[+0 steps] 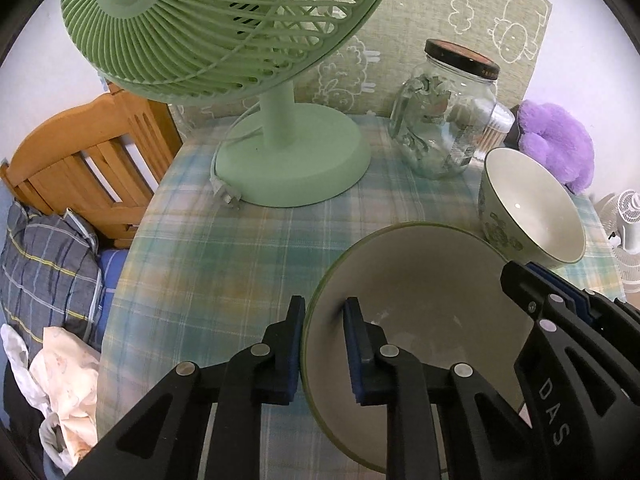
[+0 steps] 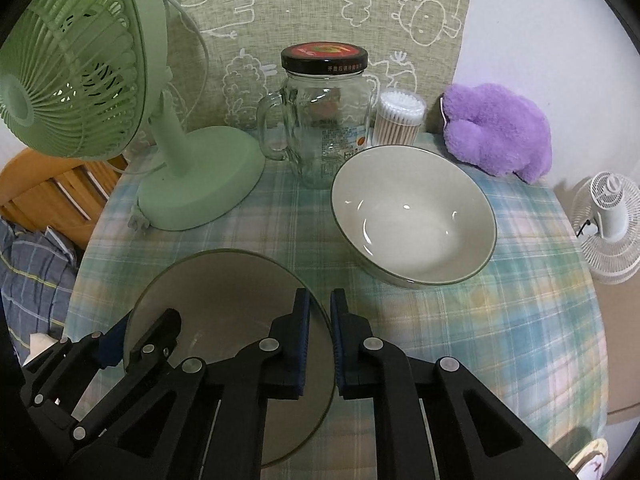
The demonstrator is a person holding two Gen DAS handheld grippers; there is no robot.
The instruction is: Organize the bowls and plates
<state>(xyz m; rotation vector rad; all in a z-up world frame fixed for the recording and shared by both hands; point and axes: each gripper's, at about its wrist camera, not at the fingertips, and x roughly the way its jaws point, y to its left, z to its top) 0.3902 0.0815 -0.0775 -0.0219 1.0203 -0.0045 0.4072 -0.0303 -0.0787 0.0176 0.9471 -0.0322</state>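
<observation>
Cream plate (image 2: pixel 224 292) lies on the plaid counter (image 2: pixel 500 320), its rim pinched at nine o'clock by the left gripper (image 1: pixel 323 344) and three o'clock by the right gripper (image 2: pixel 320 344); the bowl (image 2: pixel 414 216) sits at one o'clock.

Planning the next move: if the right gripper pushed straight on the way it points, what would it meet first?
The right gripper, shut on the plate's rim, points at bare tablecloth; that likely comes first, with the bowl just right of the line.
</observation>
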